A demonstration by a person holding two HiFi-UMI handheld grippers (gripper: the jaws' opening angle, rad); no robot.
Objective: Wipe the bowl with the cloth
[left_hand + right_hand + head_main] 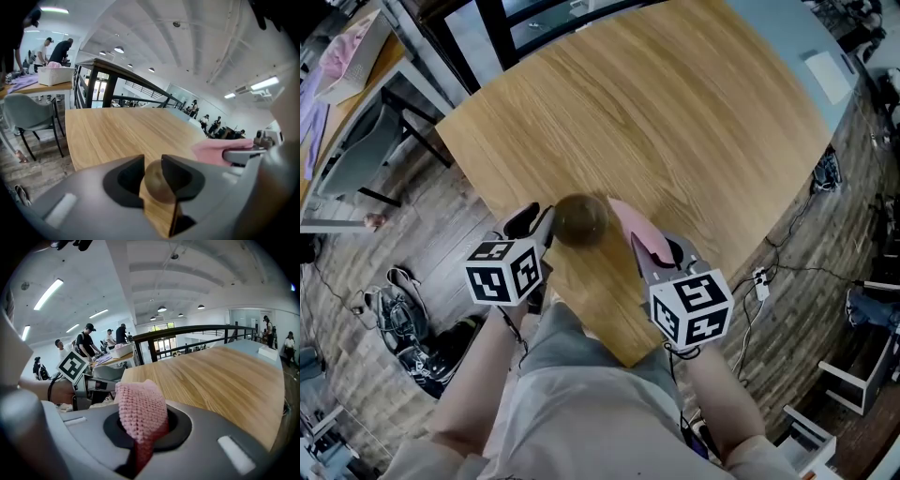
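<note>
"Wooden bench (675, 122): position?"

"Directly under the bowl (581, 220). Its near corner, on the person's side, lies just behind the bowl."

"Left gripper (534, 222)?"

"Just left of the bowl and angled down towards it. Its jaws are spread. In the left gripper view (152, 164) the bowl shows in the gap between them, and nothing is clamped. Whether a jaw tip brushes the bowl's side cannot be told."

"Right gripper (656, 251)?"

"Just right of the bowl, also angled down. Its jaws are pinching the cloth (633, 223), which bulges out above them in the right gripper view (140, 408)."

"Bowl?"

"Brown, round, upright, between the two grippers."

"Cloth?"

"Pink knit, held up beside the bowl's right rim. The free end reaches towards the bowl."
</note>
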